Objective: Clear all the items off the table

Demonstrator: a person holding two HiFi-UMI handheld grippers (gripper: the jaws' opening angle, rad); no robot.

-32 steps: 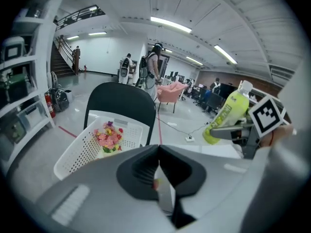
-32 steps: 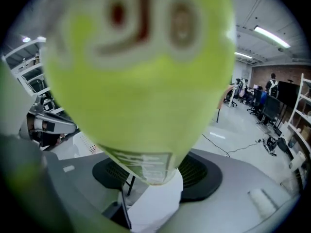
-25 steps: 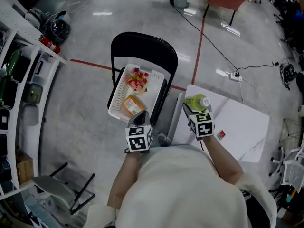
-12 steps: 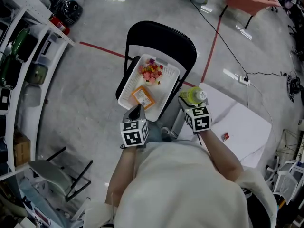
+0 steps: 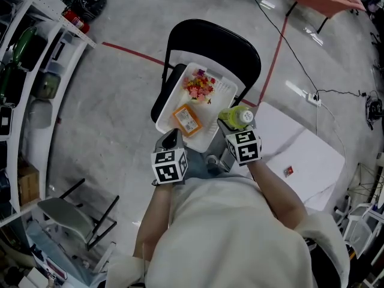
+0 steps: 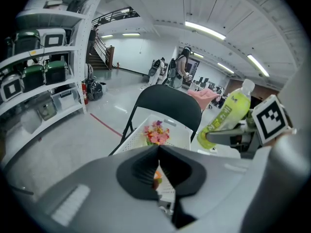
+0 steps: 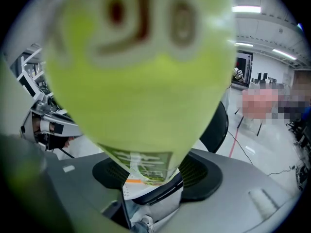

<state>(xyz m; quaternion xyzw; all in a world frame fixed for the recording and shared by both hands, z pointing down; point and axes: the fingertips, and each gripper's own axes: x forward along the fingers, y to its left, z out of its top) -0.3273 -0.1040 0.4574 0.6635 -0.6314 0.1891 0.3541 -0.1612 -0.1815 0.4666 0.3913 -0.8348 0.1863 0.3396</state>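
A yellow-green drink bottle (image 5: 239, 116) with a white cap is held up at a tilt, and my right gripper (image 5: 231, 126) is shut on its lower part. It hangs at the near right edge of a white basket (image 5: 170, 116) that rests on a black folding chair (image 5: 211, 38). The bottle (image 7: 146, 76) fills most of the right gripper view. Pink and red flowers (image 5: 200, 87) and an orange packet (image 5: 188, 120) lie in the basket. My left gripper (image 5: 171, 140) is shut and empty at the basket's near edge; its pads (image 6: 148, 164) meet.
A white table (image 5: 312, 155) stands to the right with a small red item (image 5: 288, 171) on it. White shelves (image 5: 36, 71) with boxes line the left. A red floor line and a black cable run past the chair. A folded grey chair (image 5: 66, 221) lies at lower left.
Both grippers have moved from the table's corner toward the chair. The bottle has travelled with the right gripper from above the table edge to the basket's right edge.
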